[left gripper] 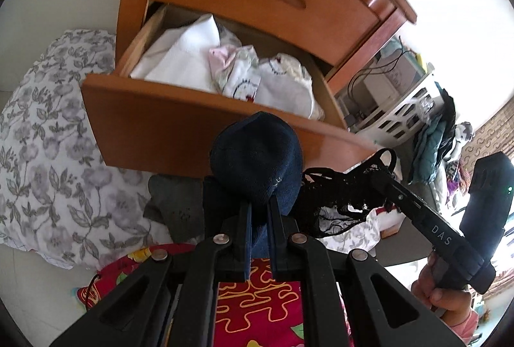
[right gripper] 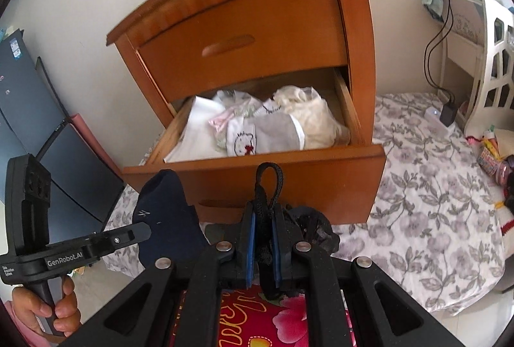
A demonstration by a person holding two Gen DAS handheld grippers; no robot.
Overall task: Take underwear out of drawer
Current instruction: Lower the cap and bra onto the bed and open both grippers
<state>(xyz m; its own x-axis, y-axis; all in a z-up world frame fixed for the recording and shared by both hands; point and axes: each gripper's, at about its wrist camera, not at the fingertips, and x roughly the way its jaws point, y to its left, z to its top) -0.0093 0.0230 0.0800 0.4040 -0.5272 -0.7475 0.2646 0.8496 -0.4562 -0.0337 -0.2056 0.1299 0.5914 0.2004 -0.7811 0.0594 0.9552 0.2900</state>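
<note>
2 grippers, 1 navy garment, 1 black lace underwear, 2 drawers, 1 nightstand

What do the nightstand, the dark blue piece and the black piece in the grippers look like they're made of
Nightstand: looks like wood or wood veneer, orange-brown with a glossy varnish; light glares off the open drawer's front.
Dark blue piece: matte knit, probably cotton; fine ribbing shows.
Black piece: thin lace, see-through with patterned holes and a scalloped edge.

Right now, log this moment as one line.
left gripper: shut on navy garment | right gripper: shut on black lace underwear | drawer: open, clothes inside
</note>
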